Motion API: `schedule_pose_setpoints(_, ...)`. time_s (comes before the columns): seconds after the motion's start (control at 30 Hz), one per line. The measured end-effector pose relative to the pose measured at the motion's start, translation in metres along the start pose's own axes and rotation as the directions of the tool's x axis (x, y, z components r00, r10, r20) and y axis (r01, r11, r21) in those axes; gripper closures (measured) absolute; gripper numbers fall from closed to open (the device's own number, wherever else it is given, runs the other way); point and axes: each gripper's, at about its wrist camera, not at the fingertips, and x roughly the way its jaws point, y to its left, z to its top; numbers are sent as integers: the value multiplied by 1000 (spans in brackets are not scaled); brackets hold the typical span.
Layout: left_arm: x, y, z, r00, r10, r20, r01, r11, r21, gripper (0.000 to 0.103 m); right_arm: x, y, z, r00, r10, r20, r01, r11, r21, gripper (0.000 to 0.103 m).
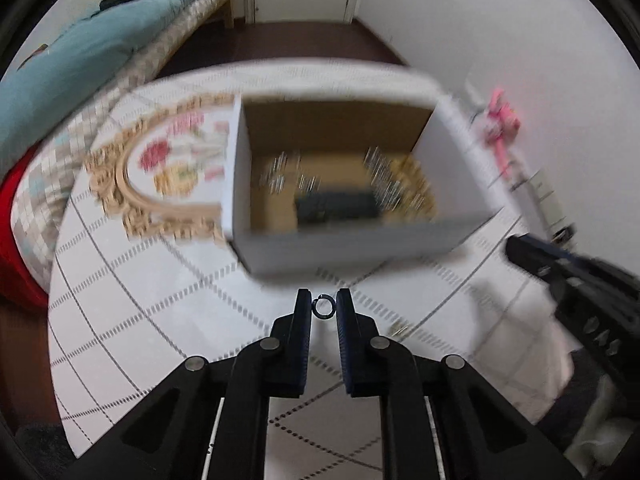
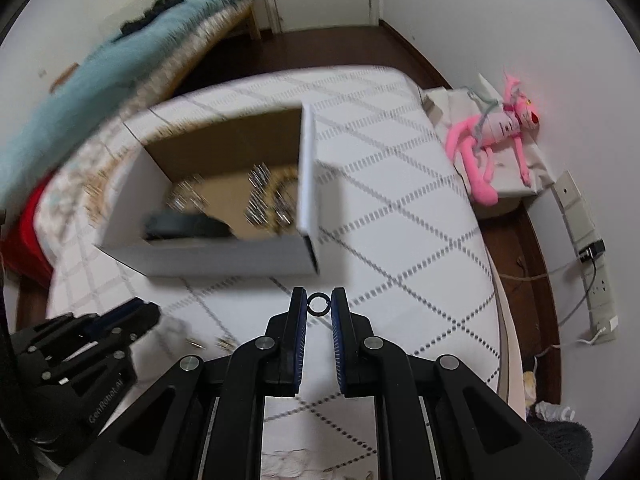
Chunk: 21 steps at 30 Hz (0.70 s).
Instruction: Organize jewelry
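We hold a small dark ring [image 1: 323, 307] pinched at the fingertips of the left gripper [image 1: 323, 308], and another ring [image 2: 319, 305] clamped the same way in the right gripper [image 2: 319, 306]. Both hover above the patterned tablecloth [image 2: 400, 208], just near of an open cardboard box [image 1: 360, 240]. The box, blurred, already holds glinting jewelry and a dark pouch [image 1: 338, 208], so we judge the rings are bound there.

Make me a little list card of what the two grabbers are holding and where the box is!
left gripper: shut on a small dark ring
right gripper: shut on another small ring
box: open, on the white table, ahead of both grippers
inside box: blurry jewelry, a dark thing
beside table: pink toy
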Motion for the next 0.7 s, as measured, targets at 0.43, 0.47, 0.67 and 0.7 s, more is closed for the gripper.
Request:
schedule_pose_setpoints(0.43, 4, 15, 102, 998, -50, -23, 49, 996, -74, 91, 31, 26, 105, 988, 134, -80, -137, 990, -33, 90)
schedule_pose_setpoints(0.47, 8, 18, 105, 998, -51, -38, 48, 996, -80, 89, 37, 25, 109, 983, 148, -106, -152, 988, -25, 90)
schedule_pose_setpoints(0.67, 11, 31, 104, 999, 18, -46, -23, 994, -105, 40, 50, 20, 117, 972, 190, -141, -190, 982, 14, 82)
schedule_pose_setpoints(0.7, 10, 34, 104, 999, 26, -40, -30, 994, -106, 38, 49, 19, 117, 972, 189, -137, -189, 982, 14, 81)
